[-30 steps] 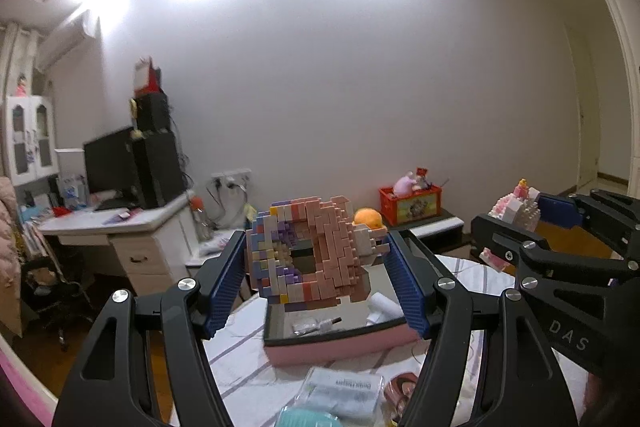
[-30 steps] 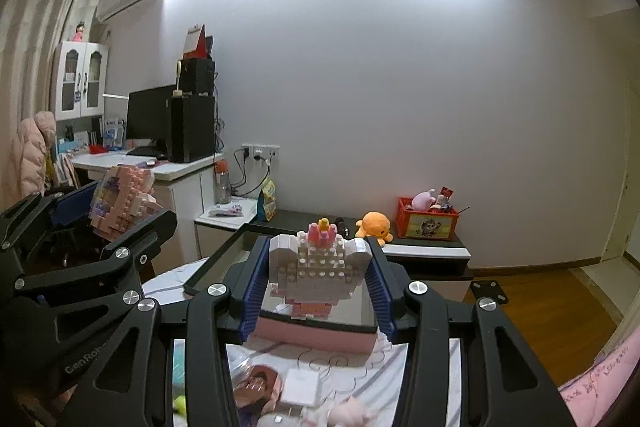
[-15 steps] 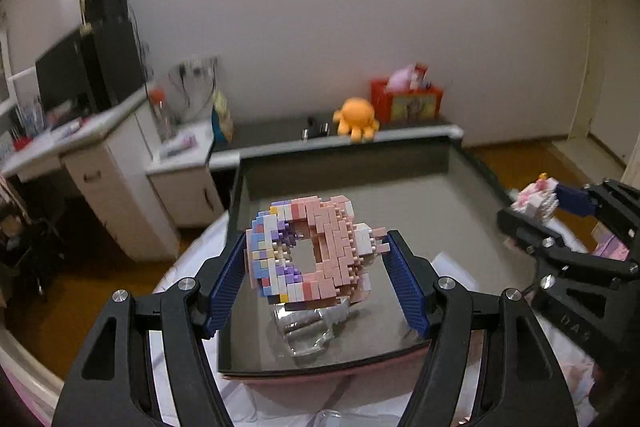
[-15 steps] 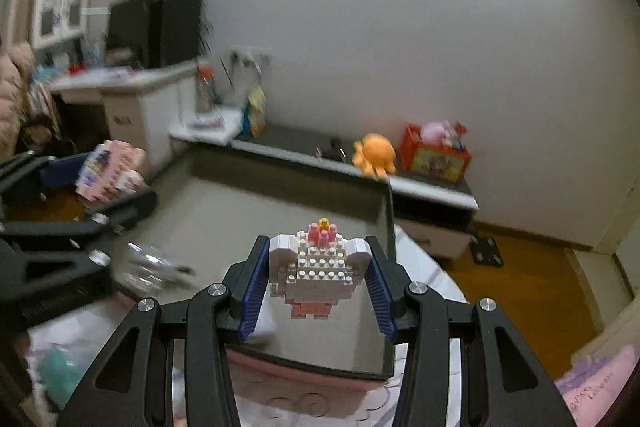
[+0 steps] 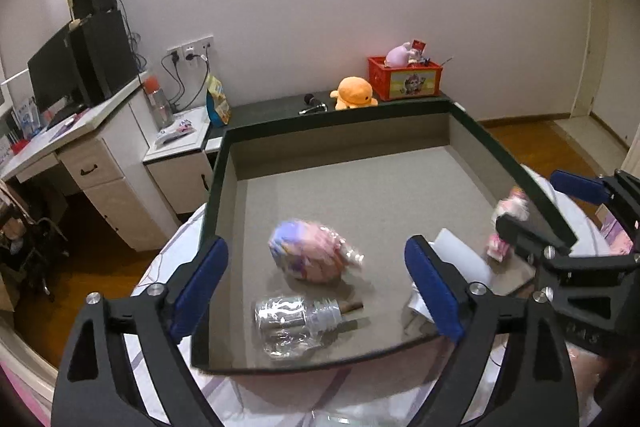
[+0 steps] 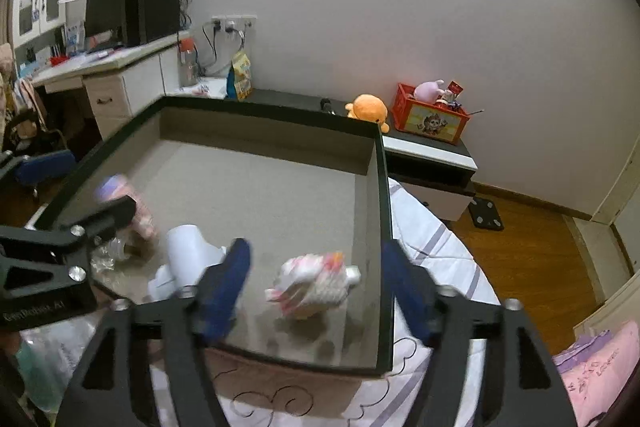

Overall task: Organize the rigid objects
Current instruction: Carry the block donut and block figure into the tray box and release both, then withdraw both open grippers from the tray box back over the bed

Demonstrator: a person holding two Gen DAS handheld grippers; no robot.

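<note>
The left tongs (image 5: 316,283) gaped wide, the blurred pink-and-purple brick ring (image 5: 310,257) loose between their blue pads. The right tongs (image 6: 316,287) stood equally spread around the blurred white-and-pink brick figure (image 6: 310,285), both above the grey, dark-rimmed tray (image 5: 360,195).

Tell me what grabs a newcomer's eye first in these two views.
Two blurred block models inside the big grey tray: a pink and purple one between the open left gripper, a white and pink one between the open right gripper. A crushed clear bottle lies near the tray's front edge.
</note>
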